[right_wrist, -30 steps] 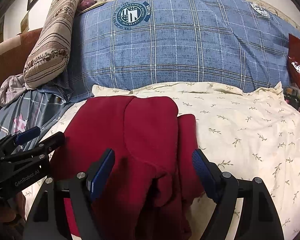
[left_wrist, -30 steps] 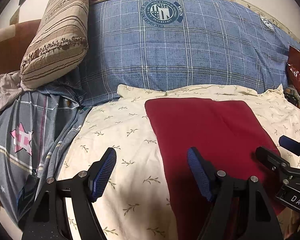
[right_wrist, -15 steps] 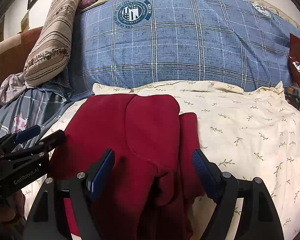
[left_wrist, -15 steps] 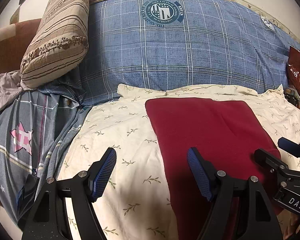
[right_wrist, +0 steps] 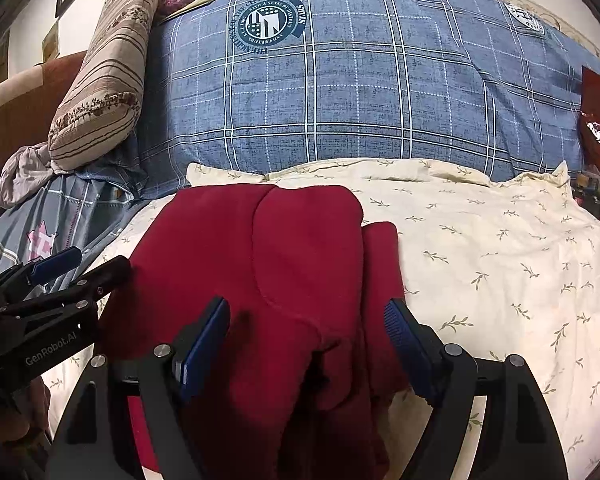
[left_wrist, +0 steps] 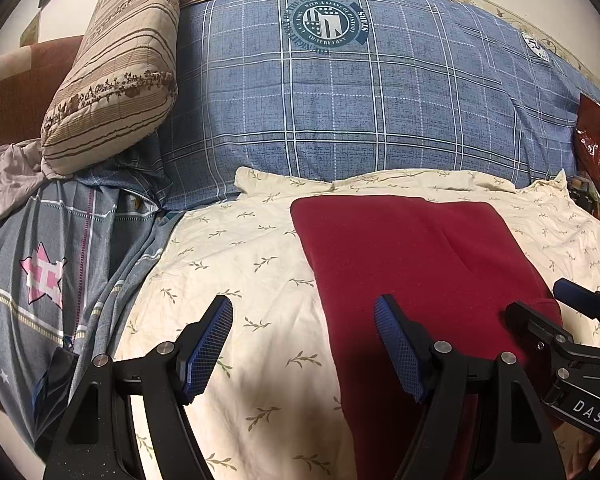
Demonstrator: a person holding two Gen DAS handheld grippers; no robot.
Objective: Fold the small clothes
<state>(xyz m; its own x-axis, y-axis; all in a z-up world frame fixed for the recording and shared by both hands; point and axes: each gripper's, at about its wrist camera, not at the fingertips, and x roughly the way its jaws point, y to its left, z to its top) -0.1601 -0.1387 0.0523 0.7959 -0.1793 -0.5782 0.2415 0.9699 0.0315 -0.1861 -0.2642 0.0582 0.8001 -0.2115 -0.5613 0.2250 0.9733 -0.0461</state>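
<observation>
Dark red fleece, the garment (left_wrist: 420, 264), is laid on a cream sheet (left_wrist: 228, 264) printed with small leaf sprigs; it fills the centre-right of the left wrist view and the lower centre-left of the right wrist view (right_wrist: 260, 264). In the right wrist view the cloth is seen doubled over itself, with a rounded flap on top and a narrower strip showing along its right edge.

The left gripper (left_wrist: 304, 344) is seen released, jaws wide apart. Its left finger is placed over bare sheet, its right finger over the left margin of the garment. No cloth is pinched between the pads.

The right gripper (right_wrist: 306, 344) is likewise released, jaws spread. The red cloth lies under and between the fingers; whether the pads touch it cannot be told.

Each gripper is visible in the other's view: the right one at lower right (left_wrist: 572, 340), the left one at lower left (right_wrist: 52, 300).

A blue checked pillow (left_wrist: 340, 112) is set across the upper frame. A striped beige cushion (left_wrist: 116, 76) is leant at upper left. A grey cover with a pink star (left_wrist: 44, 276) is seen at left.
</observation>
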